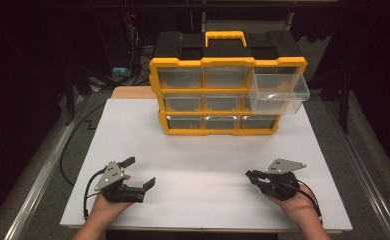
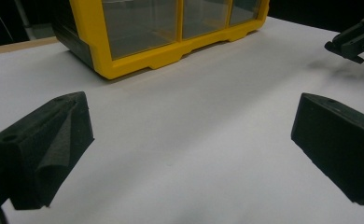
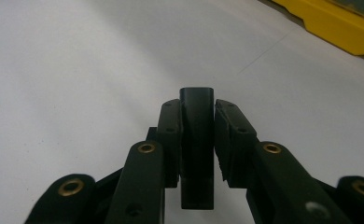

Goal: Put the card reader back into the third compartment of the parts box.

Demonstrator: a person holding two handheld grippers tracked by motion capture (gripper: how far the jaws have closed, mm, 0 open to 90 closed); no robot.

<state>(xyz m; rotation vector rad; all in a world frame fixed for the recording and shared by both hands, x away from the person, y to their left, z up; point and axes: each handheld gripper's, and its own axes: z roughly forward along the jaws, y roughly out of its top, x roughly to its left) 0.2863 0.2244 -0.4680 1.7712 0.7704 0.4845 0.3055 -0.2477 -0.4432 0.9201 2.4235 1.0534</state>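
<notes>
White tabletop on a wooden board, edge showing at the far left corner. Yellow-and-black drawer organizer sits at the far centre, one clear drawer pulled out at right.

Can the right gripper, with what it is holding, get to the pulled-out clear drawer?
Probably yes: the right gripper, shut on a small black part, faces bare white tabletop up to the clear drawer, open at the organizer's top right.
</notes>
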